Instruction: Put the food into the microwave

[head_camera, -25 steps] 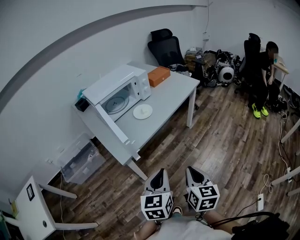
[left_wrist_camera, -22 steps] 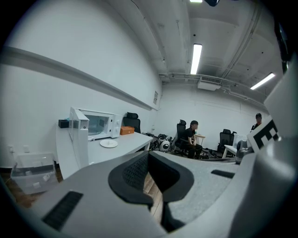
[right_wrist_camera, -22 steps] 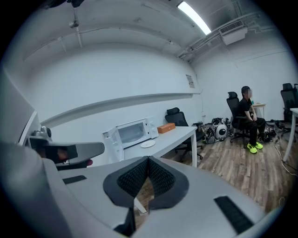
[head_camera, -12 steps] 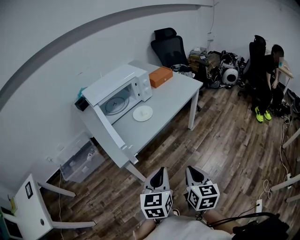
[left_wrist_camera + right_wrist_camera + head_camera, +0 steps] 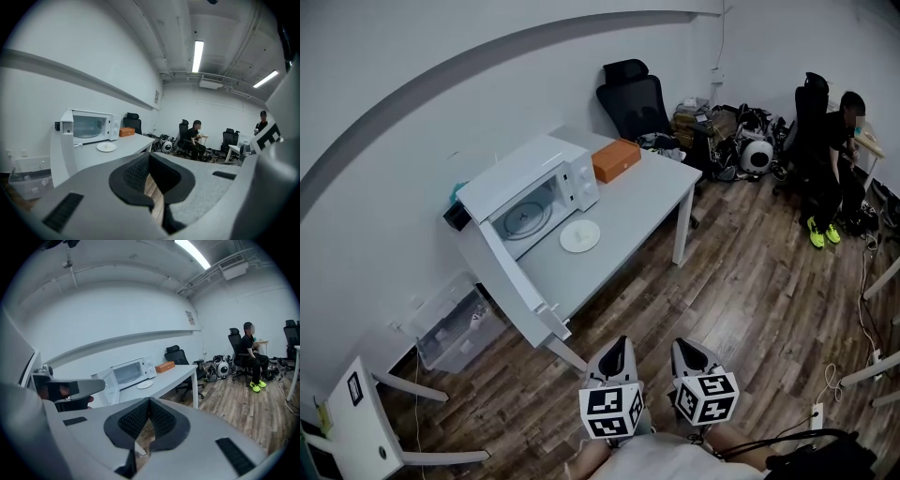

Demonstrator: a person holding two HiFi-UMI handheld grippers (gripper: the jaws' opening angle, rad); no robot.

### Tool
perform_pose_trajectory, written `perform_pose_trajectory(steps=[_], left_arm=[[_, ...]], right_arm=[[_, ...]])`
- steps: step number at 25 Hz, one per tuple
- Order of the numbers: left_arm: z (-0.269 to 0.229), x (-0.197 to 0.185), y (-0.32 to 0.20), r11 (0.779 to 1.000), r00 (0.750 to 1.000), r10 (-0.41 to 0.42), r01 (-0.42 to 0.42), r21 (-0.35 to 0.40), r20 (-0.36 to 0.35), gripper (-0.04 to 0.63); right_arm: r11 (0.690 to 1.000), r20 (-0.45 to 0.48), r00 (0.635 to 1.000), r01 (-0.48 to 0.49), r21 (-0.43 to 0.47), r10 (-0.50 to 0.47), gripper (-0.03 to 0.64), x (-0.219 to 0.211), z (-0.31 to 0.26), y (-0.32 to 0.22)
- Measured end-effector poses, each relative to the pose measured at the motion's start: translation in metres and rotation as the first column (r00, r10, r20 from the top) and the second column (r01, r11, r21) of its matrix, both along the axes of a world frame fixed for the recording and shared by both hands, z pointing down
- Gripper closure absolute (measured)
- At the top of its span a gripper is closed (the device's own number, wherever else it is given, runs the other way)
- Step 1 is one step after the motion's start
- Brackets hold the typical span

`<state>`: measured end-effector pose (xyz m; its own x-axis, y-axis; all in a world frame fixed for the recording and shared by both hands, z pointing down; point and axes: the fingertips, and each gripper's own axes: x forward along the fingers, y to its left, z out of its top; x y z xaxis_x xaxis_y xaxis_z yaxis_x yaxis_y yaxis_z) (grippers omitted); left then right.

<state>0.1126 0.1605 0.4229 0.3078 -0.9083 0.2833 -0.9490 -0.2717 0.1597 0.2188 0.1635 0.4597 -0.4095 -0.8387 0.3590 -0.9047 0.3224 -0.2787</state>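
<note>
Plate (image 5: 579,235), white, on bench (image 5: 639,199) just before microwave (image 5: 525,169), whose door stands open to receive it; left claw (image 5: 621,345) and right claw (image 5: 684,343) both closed on nothing, held low, well apart from bench, approach apparently pending.

Office-type workroom: white table (image 5: 647,192) carrying a microwave (image 5: 520,171), black office chair (image 5: 628,94), wood-effect floor (image 5: 750,281), ceiling strip light (image 5: 198,55), seated person (image 5: 842,141).

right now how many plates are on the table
1: the white plate lies on the table, just in front of the open microwave. More could hide behind the microwave.
</note>
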Motion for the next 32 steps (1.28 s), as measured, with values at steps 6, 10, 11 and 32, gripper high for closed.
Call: perform_pose_trajectory(steps=[6, 10, 11, 32], left_arm=[[0.005, 0.000, -0.021, 1.000, 1.000, -0.003, 0.003, 0.005, 0.007, 0.594], [0.012, -0.004, -0.047, 1.000, 1.000, -0.016, 0.016, 0.007, -0.001, 0.594], [0.013, -0.004, -0.055, 1.000, 1.000, -0.019, 0.019, 0.008, -0.004, 0.594], [0.013, -0.023, -0.204, 0.995, 0.996, -0.092, 0.092, -0.024, -0.001, 0.594]], right_arm=[[1.000, 0.007, 1.000, -0.006, -0.010, 0.006, 0.600, 0.001, 0.008, -0.023], [1.000, 0.001, 1.000, 0.009, -0.004, -0.009, 0.600, -0.004, 0.012, -0.048], [1.000, -0.002, 1.000, 0.014, -0.001, -0.014, 0.600, -0.004, 0.012, -0.057], [0.991, -0.018, 0.991, 0.130, -0.015, -0.130, 0.600, -0.036, 0.003, -0.214]])
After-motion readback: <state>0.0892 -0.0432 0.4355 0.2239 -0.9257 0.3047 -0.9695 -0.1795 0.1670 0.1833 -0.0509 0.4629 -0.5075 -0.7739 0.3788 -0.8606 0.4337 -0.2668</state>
